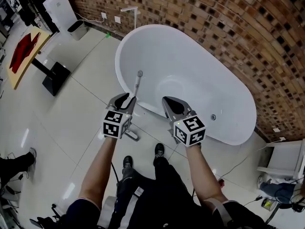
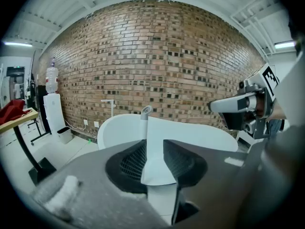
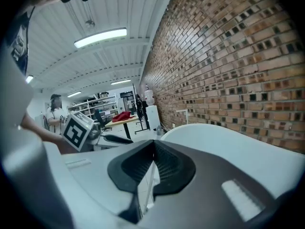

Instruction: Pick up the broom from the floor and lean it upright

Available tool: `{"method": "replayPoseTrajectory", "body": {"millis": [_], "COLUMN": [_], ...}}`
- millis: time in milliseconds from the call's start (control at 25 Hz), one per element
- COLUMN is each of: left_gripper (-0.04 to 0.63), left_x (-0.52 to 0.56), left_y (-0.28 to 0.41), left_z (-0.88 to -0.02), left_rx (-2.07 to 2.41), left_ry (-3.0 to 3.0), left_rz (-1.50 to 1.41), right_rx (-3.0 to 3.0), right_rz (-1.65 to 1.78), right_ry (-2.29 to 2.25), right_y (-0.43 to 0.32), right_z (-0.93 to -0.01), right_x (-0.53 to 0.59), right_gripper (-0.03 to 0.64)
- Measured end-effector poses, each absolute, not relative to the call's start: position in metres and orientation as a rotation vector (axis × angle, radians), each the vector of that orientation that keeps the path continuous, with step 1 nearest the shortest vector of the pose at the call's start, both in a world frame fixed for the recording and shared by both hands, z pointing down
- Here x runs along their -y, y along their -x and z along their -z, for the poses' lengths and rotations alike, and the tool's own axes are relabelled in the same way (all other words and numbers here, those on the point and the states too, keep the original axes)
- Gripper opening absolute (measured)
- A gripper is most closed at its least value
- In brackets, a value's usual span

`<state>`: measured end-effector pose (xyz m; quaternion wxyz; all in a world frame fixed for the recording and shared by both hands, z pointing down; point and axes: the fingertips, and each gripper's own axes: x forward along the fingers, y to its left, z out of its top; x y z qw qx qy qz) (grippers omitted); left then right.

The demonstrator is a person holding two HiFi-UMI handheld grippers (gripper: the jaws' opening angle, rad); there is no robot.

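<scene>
The broom [image 1: 137, 83] stands nearly upright, its grey-tipped handle resting against the rim of the white bathtub [image 1: 125, 41] and its head [image 1: 132, 134] on the floor. My left gripper [image 1: 125, 101] is open right beside the lower handle. In the left gripper view the handle [image 2: 144, 123] shows through the gap just beyond the left gripper [image 2: 155, 149], with nothing pressed between the pads. My right gripper [image 1: 174, 104] hovers over the tub's near rim, to the right of the broom. The right gripper [image 3: 152, 147] has its tips together and holds nothing.
A brick wall [image 1: 248, 27] runs behind the tub. At the left stand a wooden table with a red cloth [image 1: 23, 51] on a black base [image 1: 55, 78] and a water dispenser [image 1: 59, 8]. White furniture [image 1: 286, 161] and cables lie at the right. My shoes [image 1: 159, 150] are near the tub.
</scene>
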<state>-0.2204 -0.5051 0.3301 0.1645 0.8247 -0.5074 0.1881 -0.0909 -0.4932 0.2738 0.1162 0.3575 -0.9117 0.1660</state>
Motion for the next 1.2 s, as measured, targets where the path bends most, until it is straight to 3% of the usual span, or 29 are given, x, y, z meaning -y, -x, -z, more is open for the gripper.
{"method": "replayPoseTrajectory", "body": {"millis": [240,1200], "left_gripper": [0.002,0.002], "left_x": [0.462,0.356], "left_y": [0.232,0.241], "left_z": [-0.286,-0.194], "left_rx": [1.322,1.032], "left_ry": [-2.470,-2.630], "left_rz": [-0.442,-0.202], "right_rx": [2.680,2.704], "right_rz": [-0.441,-0.306], "right_ry": [-1.133,-1.371], "right_y": [0.125,0.171], "right_z": [-0.244,-0.178], "right_x": [0.458,0.361], "right_gripper": [0.002,0.002]}}
